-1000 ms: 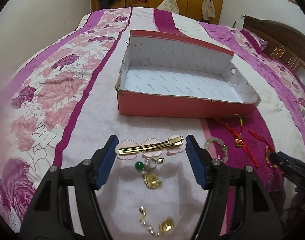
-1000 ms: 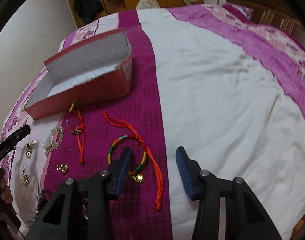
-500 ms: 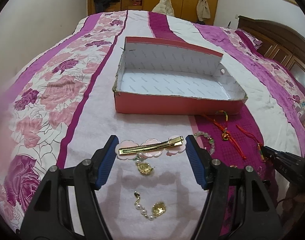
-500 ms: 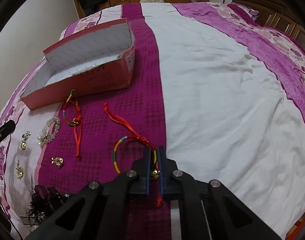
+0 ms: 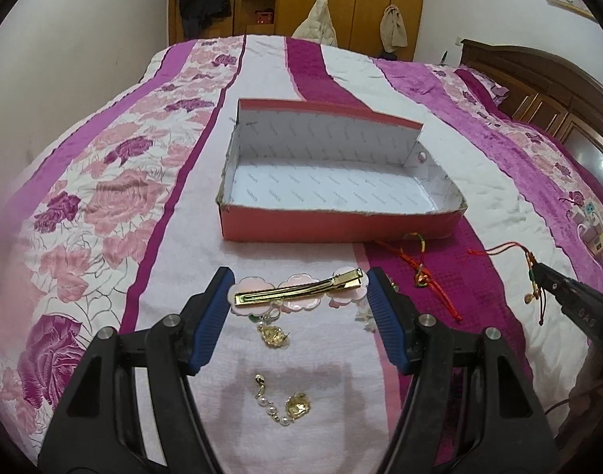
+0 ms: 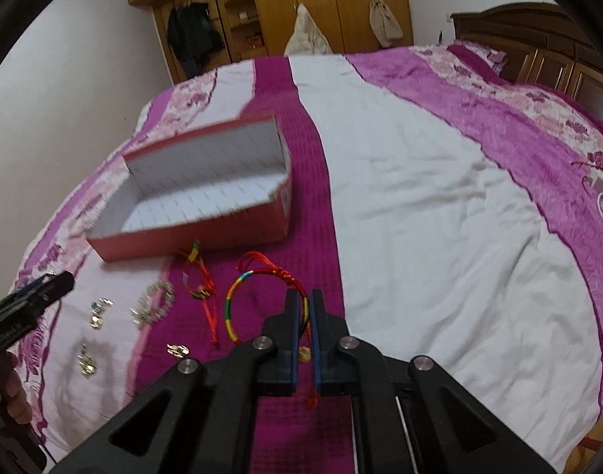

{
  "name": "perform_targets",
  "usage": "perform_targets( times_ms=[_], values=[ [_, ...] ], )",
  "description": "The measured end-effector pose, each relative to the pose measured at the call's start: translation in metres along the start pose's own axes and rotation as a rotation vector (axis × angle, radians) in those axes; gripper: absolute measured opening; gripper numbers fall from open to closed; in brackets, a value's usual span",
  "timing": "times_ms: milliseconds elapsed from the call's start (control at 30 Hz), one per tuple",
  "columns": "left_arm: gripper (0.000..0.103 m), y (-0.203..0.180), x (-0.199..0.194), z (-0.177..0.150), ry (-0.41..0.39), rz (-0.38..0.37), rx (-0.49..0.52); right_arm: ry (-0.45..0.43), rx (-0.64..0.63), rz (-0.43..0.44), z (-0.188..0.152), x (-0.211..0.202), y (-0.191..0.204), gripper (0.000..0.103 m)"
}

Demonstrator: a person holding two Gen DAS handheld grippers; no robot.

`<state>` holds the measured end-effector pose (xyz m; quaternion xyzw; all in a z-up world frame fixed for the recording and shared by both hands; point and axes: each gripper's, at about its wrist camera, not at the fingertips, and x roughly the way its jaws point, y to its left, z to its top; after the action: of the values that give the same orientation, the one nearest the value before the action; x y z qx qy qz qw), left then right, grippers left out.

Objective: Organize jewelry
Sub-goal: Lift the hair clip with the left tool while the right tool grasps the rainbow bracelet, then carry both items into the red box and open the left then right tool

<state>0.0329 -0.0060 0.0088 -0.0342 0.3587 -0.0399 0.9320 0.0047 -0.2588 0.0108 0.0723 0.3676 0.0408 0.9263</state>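
My left gripper [image 5: 299, 288] is shut on a long gold hair clip with pink flowers [image 5: 297, 290], held lengthwise between the blue pads above the bed. My right gripper [image 6: 305, 300] is shut on a red cord bracelet with rainbow beading [image 6: 238, 300], lifted off the bed; it also shows at the right of the left wrist view [image 5: 532, 276]. An open red box with a white inside [image 5: 341, 189] stands beyond the left gripper, also seen in the right wrist view [image 6: 198, 205].
On the bed lie gold earrings [image 5: 274, 333], a pearl-and-gold earring [image 5: 285, 405], another red cord bracelet [image 5: 420, 272] [image 6: 200, 280], a pale bead bracelet [image 6: 153, 304] and small earrings [image 6: 98, 312]. A wardrobe and a wooden headboard [image 5: 538, 79] stand beyond.
My right gripper closed on the red cord bracelet and raised it. My left gripper rose and drew back with the hair clip still held.
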Motion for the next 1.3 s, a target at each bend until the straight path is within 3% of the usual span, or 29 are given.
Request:
perform_targets(
  times_ms=[333, 700, 1067, 1300],
  values=[
    [0.061, 0.000, -0.016, 0.022, -0.073, -0.005, 0.011, -0.068, -0.009, 0.047, 0.020, -0.023, 0.015, 0.006],
    [0.061, 0.002, -0.016, 0.068, -0.136, -0.001, 0.027, -0.117, -0.067, 0.073, 0.063, -0.024, 0.040, 0.006],
    [0.061, 0.006, 0.004, 0.106, -0.183, 0.023, 0.034, -0.168, -0.083, 0.103, 0.116, 0.000, 0.065, 0.006],
    [0.061, 0.006, 0.028, 0.123, -0.164, 0.026, 0.039, -0.146, -0.068, 0.114, 0.139, 0.034, 0.073, 0.006]
  ],
)
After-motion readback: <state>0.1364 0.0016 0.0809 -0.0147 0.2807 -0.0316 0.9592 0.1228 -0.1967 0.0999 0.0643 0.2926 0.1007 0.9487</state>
